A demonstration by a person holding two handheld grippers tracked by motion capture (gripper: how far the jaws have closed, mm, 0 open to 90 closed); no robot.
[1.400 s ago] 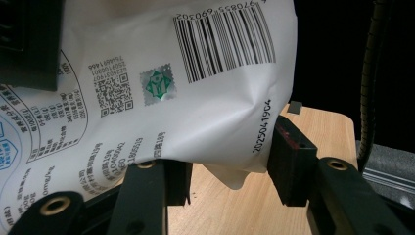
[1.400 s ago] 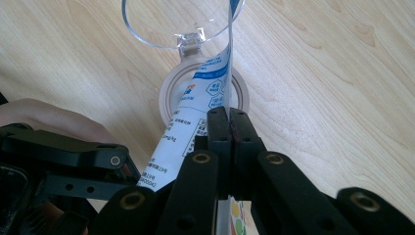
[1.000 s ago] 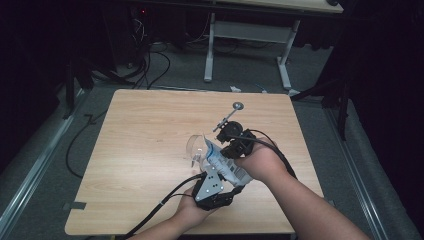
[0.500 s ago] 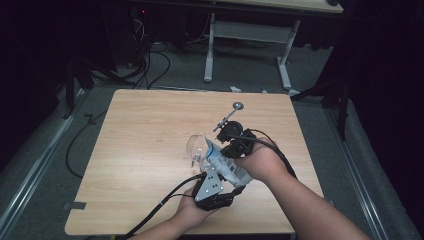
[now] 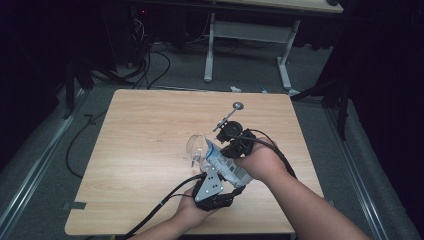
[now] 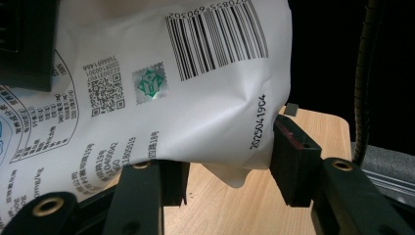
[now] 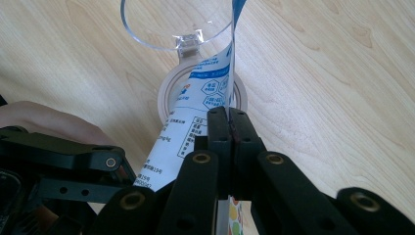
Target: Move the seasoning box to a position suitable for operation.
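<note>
A white bag point(image 5: 226, 166) held up over the wooden table point(image 5: 145, 120), near the front right part of it, with one pair of tongs on each end. Seen from high up: lying slanted, low end toward the person, top end tipped toward a clear cup point(image 5: 196, 147) just beside it. Right tongs point(image 5: 221, 150) squeezed all the way shut on the thin flat edge of the bag, near the top. In the right gripper view, the same right tongs point(image 7: 228, 122) with both black jaws pressed flat together and the bag's edge point(image 7: 230, 58) pinched between them, sticking straight up past the tips. Blue print and small boxes on that side of the bag. Just past it, the round clear rim of the cup point(image 7: 147, 36) standing on the wood, with the bag's top edge at its rim, maybe just inside. Hard to tell whether touching or not. Left tongs point(image 5: 231, 176) partway wide – wrapped round the fat bottom part of the bag and holding it. In the left gripper view, the left tongs point(image 6: 230, 161) with one jaw pushed into the bag's side, making a small dent by a row of printed numbers, and the other jaw snug under the bag point(image 6: 195, 93). A black bar code, a small green square and a little dotted square printed there. Farther back on the table, well apart from the cup, a thin metal stick with a round flat end point(image 5: 237, 106) – too small to say more.
</note>
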